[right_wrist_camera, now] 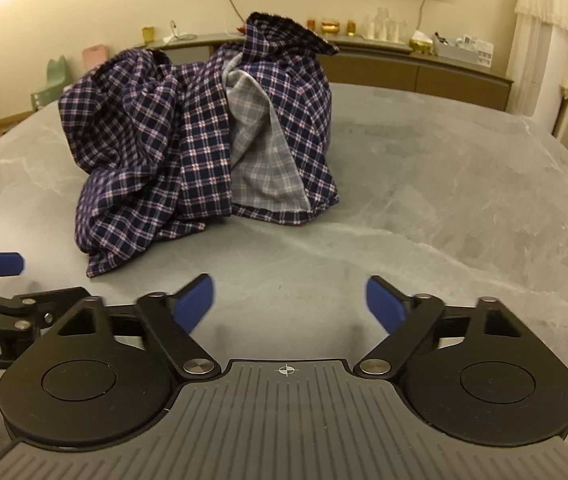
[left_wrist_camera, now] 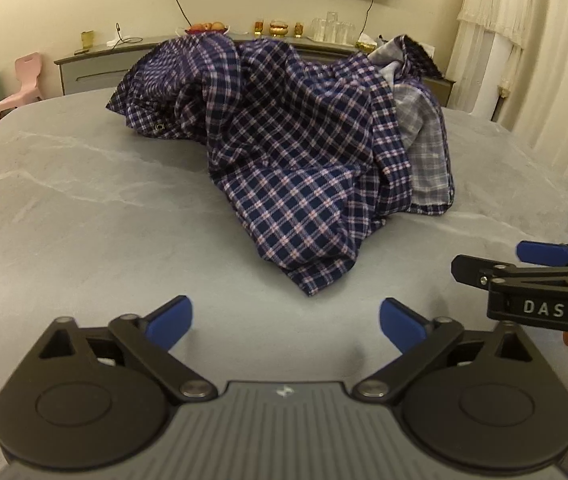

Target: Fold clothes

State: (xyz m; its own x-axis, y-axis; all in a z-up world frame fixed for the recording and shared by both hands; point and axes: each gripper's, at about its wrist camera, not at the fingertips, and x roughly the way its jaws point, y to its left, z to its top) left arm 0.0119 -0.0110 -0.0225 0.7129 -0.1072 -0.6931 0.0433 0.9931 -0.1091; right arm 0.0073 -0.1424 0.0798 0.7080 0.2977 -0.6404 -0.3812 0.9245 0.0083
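Plaid shirt point(left_wrist_camera: 284, 152) crumpled (jaws apart, empty).

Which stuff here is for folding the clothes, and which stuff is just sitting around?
For the job:
- checked shirt, crumpled in a heap
- grey table under it
- left tongs and right tongs, both open and empty

Just sitting around:
- sideboard
- glasses
- fruit bowl
- little chairs
- curtain

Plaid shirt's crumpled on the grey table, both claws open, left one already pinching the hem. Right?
Not quite. The left claw holds nothing: the left wrist view shows its open fingers over bare table, short of the plaid shirt. The right claw is open too, and the shirt is crumpled.
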